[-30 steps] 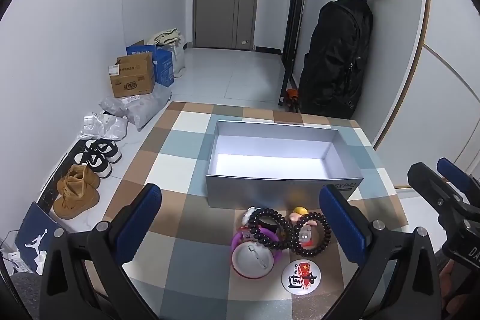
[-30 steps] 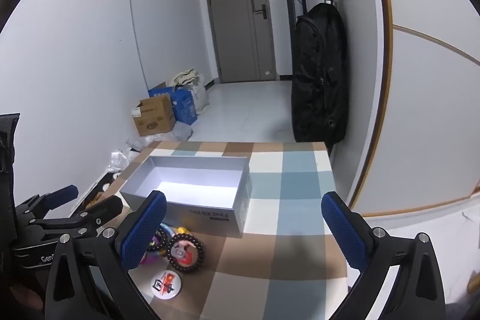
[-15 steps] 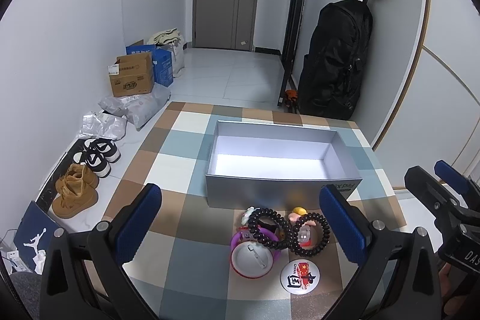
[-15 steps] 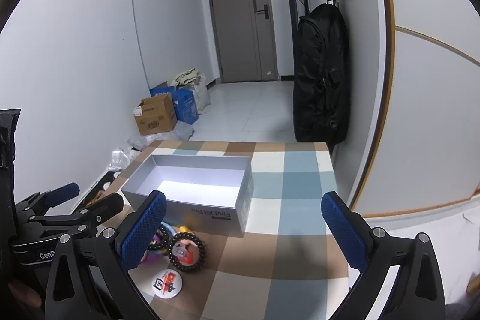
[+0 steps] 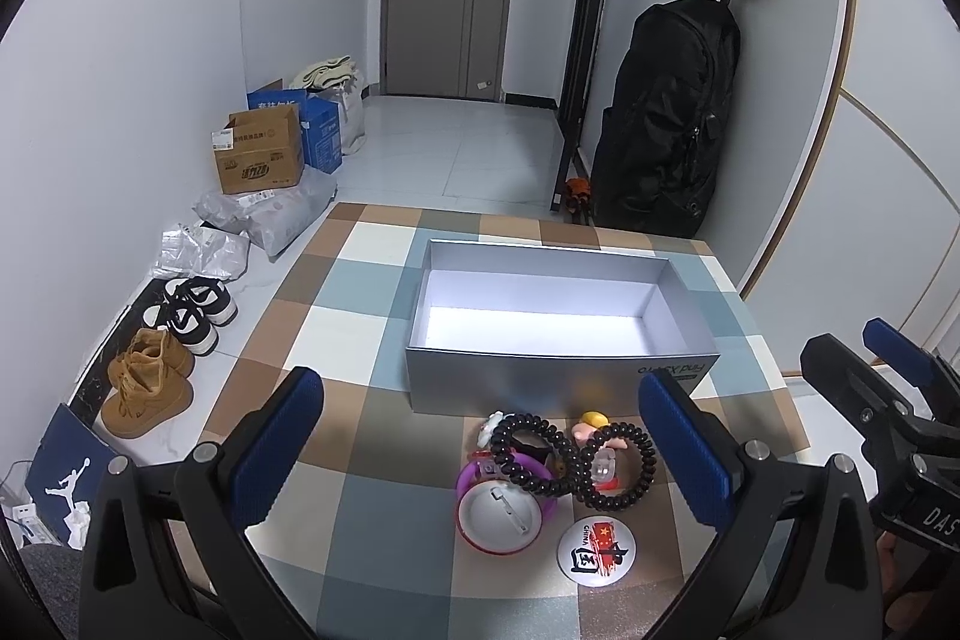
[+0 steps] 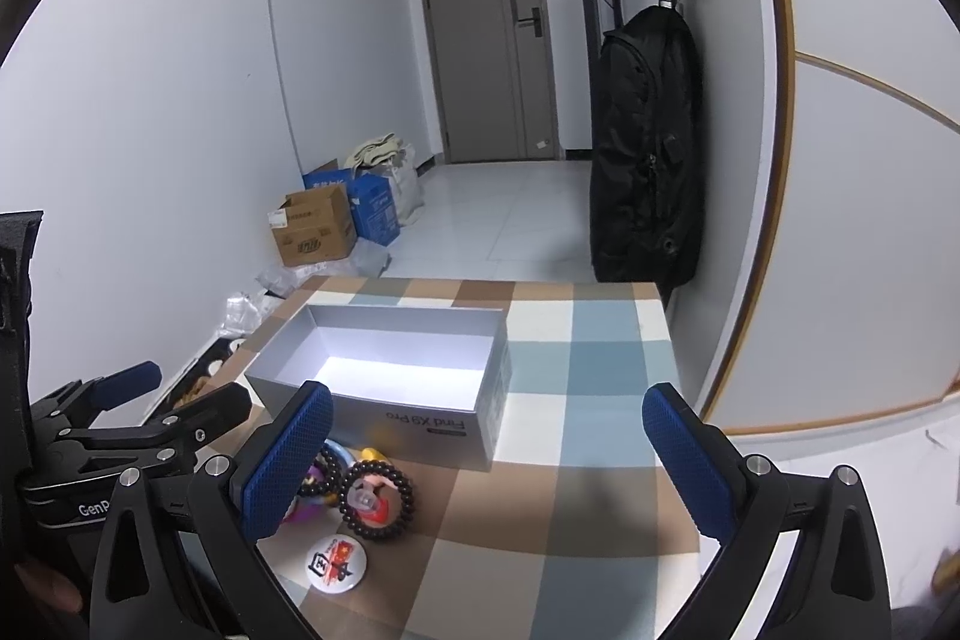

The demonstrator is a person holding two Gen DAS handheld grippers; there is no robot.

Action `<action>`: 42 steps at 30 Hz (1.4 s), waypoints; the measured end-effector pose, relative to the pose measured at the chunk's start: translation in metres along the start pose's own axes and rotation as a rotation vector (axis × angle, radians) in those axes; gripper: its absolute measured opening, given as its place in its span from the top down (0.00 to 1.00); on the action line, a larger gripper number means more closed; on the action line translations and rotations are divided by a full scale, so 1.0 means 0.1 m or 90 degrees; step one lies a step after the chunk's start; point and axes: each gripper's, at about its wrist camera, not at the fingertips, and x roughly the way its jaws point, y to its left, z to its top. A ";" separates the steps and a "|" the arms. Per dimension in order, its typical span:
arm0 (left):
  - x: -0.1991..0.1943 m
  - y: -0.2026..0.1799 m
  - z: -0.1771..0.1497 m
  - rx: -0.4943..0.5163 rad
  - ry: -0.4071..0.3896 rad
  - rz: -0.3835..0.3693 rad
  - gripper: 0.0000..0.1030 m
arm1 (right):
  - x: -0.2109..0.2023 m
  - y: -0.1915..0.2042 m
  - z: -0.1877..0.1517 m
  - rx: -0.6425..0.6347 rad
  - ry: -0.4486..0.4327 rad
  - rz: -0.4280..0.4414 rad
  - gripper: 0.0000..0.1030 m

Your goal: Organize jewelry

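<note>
Checked brown-blue-white desk [image 5: 336,568] carries all. Two dark beaded bracelets [image 5: 573,454], purple band, two round badges [image 5: 595,544] clustered touching, just in front of open silver cardboard box [image 5: 558,370], empty. Left gripper [image 5: 480,445] above cluster, right gripper [image 6: 480,454] beside it; both fingers wide, holding nothing. Risk: overlapping bracelets snag, dragging neighbours.

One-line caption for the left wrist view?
Open left gripper hovers over beaded bracelets and badges before an empty grey box.
</note>
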 end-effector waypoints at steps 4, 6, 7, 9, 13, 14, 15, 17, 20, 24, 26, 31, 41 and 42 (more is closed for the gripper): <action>0.00 0.01 0.00 -0.001 0.000 -0.001 0.01 | 0.01 0.00 0.00 0.002 0.002 0.002 0.00; 0.00 0.01 0.00 -0.001 0.000 -0.002 0.01 | 0.01 0.00 0.00 0.002 0.003 0.002 0.00; 0.00 0.01 0.00 -0.001 0.001 -0.002 0.01 | 0.01 -0.01 0.00 0.002 0.002 0.002 0.00; 0.00 -0.01 -0.01 0.001 0.001 -0.002 0.01 | 0.01 0.00 0.00 0.003 0.003 0.002 0.00; 0.00 -0.02 -0.01 0.004 0.001 -0.002 0.01 | 0.01 -0.01 0.00 0.002 0.003 0.002 0.00; 0.00 -0.02 -0.01 0.004 0.001 -0.002 0.01 | 0.01 -0.01 0.00 0.002 0.004 0.003 0.00; 0.00 -0.02 -0.01 0.004 0.001 -0.003 0.01 | 0.01 -0.01 0.00 0.002 0.004 0.003 0.00; 0.00 -0.03 -0.01 0.004 0.001 -0.001 0.01 | 0.01 0.00 0.00 0.002 0.004 0.004 0.00; 0.00 -0.03 -0.01 0.004 0.001 -0.002 0.01 | 0.01 0.01 -0.01 0.001 0.003 0.003 0.00; 0.00 -0.03 -0.02 0.003 0.002 -0.004 0.01 | 0.01 0.01 0.00 0.003 0.003 0.004 0.00; 0.01 -0.03 -0.02 0.003 0.003 -0.005 0.01 | 0.00 0.02 -0.01 0.002 0.003 0.004 0.00; 0.02 -0.04 -0.04 0.002 0.008 -0.010 0.01 | 0.01 0.01 0.00 0.002 0.003 0.004 0.00; 0.07 0.03 -0.13 0.015 0.051 -0.036 0.01 | 0.02 -0.03 0.00 0.010 0.009 -0.002 0.00; 0.08 0.04 -0.15 0.015 0.060 -0.041 0.01 | 0.02 -0.04 0.00 0.013 0.012 -0.003 0.00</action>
